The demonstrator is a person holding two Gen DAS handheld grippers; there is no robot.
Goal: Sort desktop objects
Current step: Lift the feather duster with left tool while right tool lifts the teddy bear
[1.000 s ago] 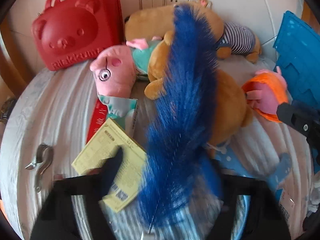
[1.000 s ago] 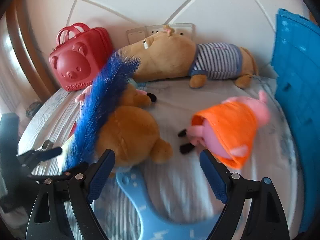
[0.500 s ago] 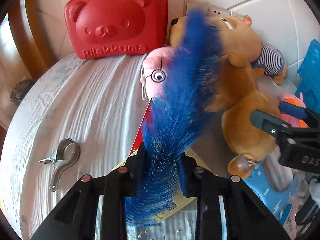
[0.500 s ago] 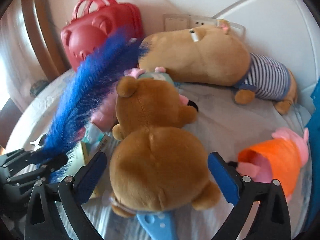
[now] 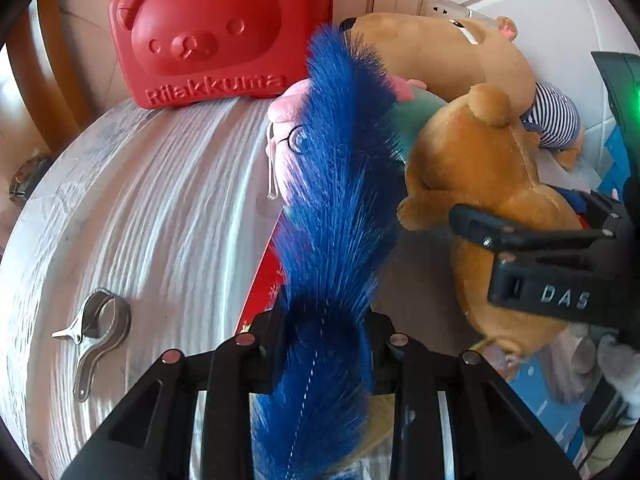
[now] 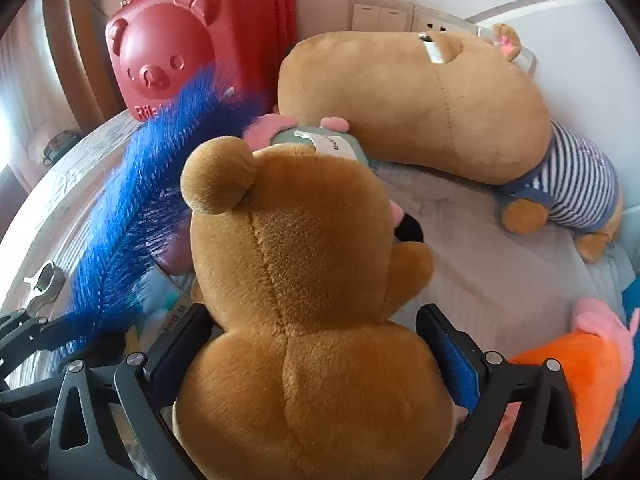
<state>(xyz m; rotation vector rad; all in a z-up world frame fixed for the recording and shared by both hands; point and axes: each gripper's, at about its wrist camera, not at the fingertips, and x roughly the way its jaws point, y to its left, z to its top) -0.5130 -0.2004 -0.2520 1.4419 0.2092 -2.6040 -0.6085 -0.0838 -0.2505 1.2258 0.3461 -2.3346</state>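
A long blue feather (image 5: 340,180) stands up from my left gripper (image 5: 326,320), which is shut on its quill end. The same feather (image 6: 140,208) leans across the left of the right wrist view. A brown teddy bear (image 6: 296,264) lies face down on the table, and my right gripper (image 6: 316,336) stands wide open with one finger on each side of the bear's waist. Whether the pads touch the fur I cannot tell. From the left wrist view, the bear (image 5: 480,184) shows with a right finger (image 5: 500,236) across it.
A red bear-faced case (image 5: 208,36) stands at the back against the wall. A big tan plush in a striped shirt (image 6: 420,100) lies behind the bear. A pink pig plush (image 5: 288,148), an orange-dressed pig plush (image 6: 568,376) and a metal clip (image 5: 96,328) lie on the round white table (image 5: 160,200).
My right gripper swung left from the orange pig plush, opened wider and came down around the brown bear. My left gripper closed on the feather and shifted toward the red case.
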